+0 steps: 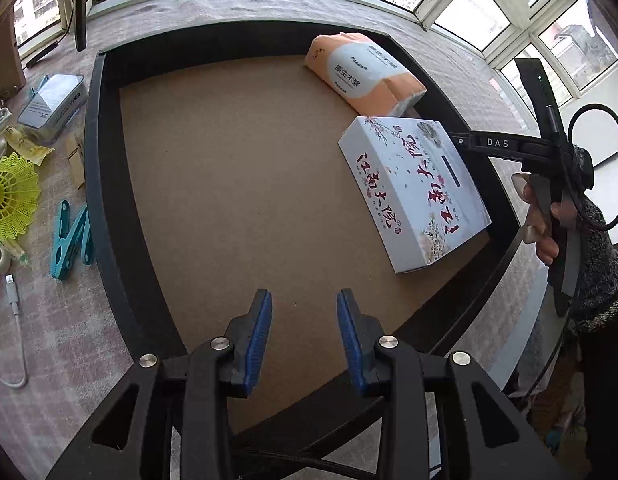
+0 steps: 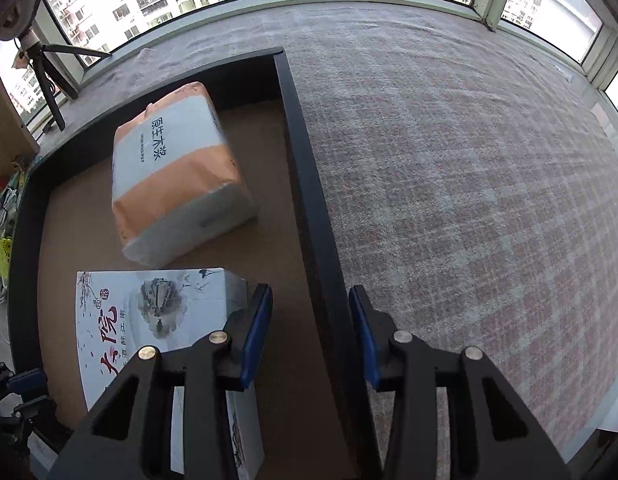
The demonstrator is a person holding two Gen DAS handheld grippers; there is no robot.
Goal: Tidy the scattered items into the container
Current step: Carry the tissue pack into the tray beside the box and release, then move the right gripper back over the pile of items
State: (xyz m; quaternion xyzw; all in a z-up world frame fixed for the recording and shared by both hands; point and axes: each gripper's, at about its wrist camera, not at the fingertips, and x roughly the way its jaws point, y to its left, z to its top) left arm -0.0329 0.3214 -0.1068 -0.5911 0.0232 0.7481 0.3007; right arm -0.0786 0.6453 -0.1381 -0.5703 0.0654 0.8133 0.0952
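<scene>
A black-walled container (image 1: 97, 184) with a brown floor holds an orange-and-white tissue pack (image 1: 363, 74) at its far right and a white printed box (image 1: 413, 192) in front of it. My left gripper (image 1: 304, 308) is open and empty above the container's near floor. In the right wrist view my right gripper (image 2: 311, 312) is open and empty, straddling the container's right wall (image 2: 309, 184); the box (image 2: 149, 320) lies just left of it, the tissue pack (image 2: 177, 172) beyond. The right gripper also shows in the left wrist view (image 1: 461, 142), beside the box.
Scattered on the carpet left of the container: a yellow shuttlecock (image 1: 11, 196), teal clips (image 1: 71, 236), a clear blue-lidded case (image 1: 53, 104), a yellow packet (image 1: 27, 144), a white cable (image 1: 15, 312). Bare carpet (image 2: 469, 180) lies right of the container. Windows ring the far side.
</scene>
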